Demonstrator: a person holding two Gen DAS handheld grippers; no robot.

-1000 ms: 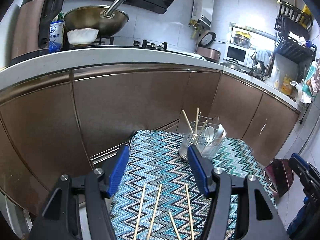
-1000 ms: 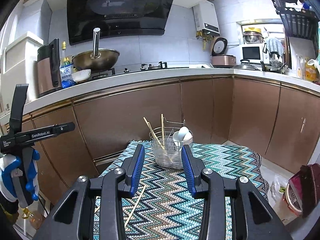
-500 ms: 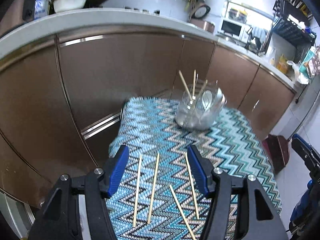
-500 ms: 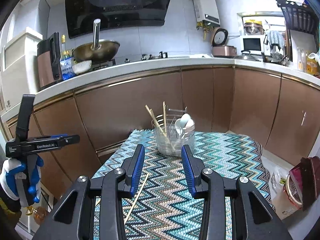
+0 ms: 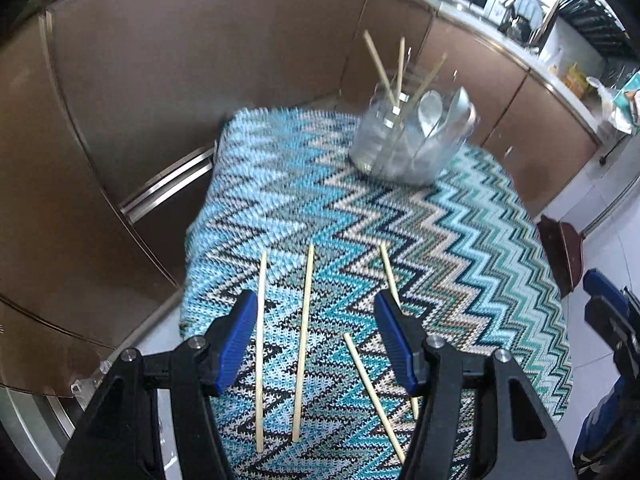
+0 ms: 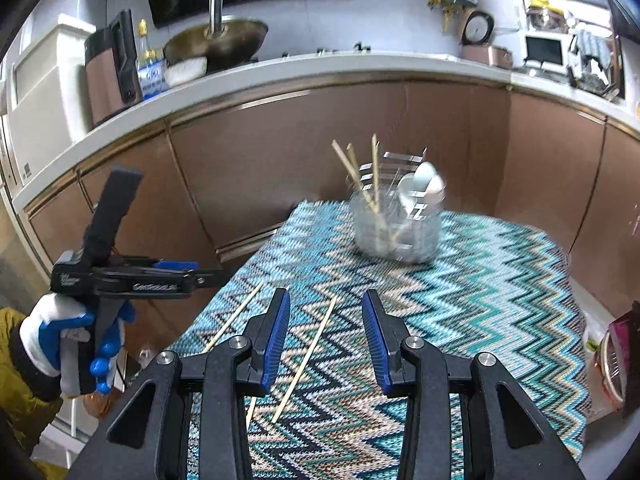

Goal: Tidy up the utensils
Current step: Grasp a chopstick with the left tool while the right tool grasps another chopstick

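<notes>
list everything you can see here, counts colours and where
loose chopsticks: four, pale wood, flat on the near cloth
holder: one, clear with wire frame, far end of cloth
chopsticks in holder: three, pale wood, leaning upright
spoons: white, in the holder, count unclear
cloth: one, teal zigzag, covering the table
cabinets: brown, behind the table
wok: one, dark, on the counter
bottle: one, blue label, left of the wok
microwave: one, white, far right counter
left gripper: black with blue pads, open above the loose chopsticks
right gripper: same colours, open, empty
gloved hand: white and blue, holding the left gripper
</notes>
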